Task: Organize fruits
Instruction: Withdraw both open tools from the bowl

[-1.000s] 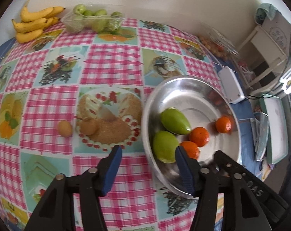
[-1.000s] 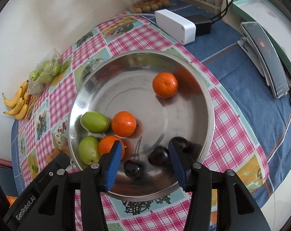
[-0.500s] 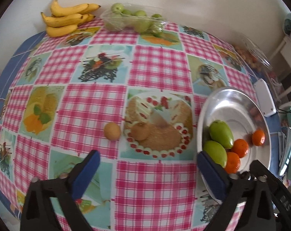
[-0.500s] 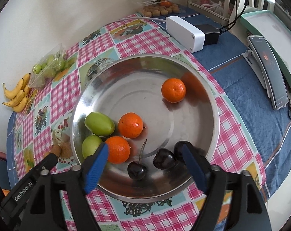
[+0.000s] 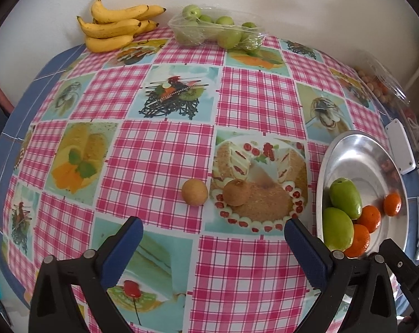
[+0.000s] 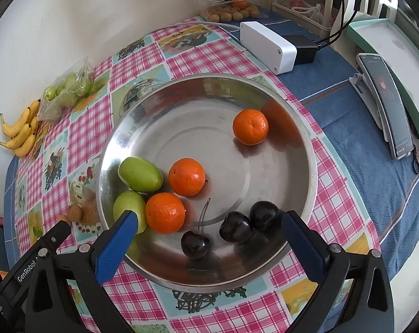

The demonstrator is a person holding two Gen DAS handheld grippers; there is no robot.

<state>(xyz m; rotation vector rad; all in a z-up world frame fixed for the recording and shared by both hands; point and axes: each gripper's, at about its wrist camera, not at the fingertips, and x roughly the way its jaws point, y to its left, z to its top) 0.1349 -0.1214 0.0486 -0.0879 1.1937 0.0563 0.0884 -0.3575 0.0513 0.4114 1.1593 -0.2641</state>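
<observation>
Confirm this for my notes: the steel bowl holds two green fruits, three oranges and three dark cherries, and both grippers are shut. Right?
Not quite. Both grippers are open and hold nothing: the right gripper, in the right wrist view, and the left gripper, in the left wrist view. The steel bowl does hold two green fruits, three oranges and three dark cherries.

Black gripper (image 5: pixel 212 247), blue pads (image 5: pixel 306 252), silver screws

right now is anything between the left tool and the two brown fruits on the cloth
Nothing visible. The left tool is open above bare cloth, and both brown fruits lie just beyond its fingertips, clear of the bowl.
</observation>
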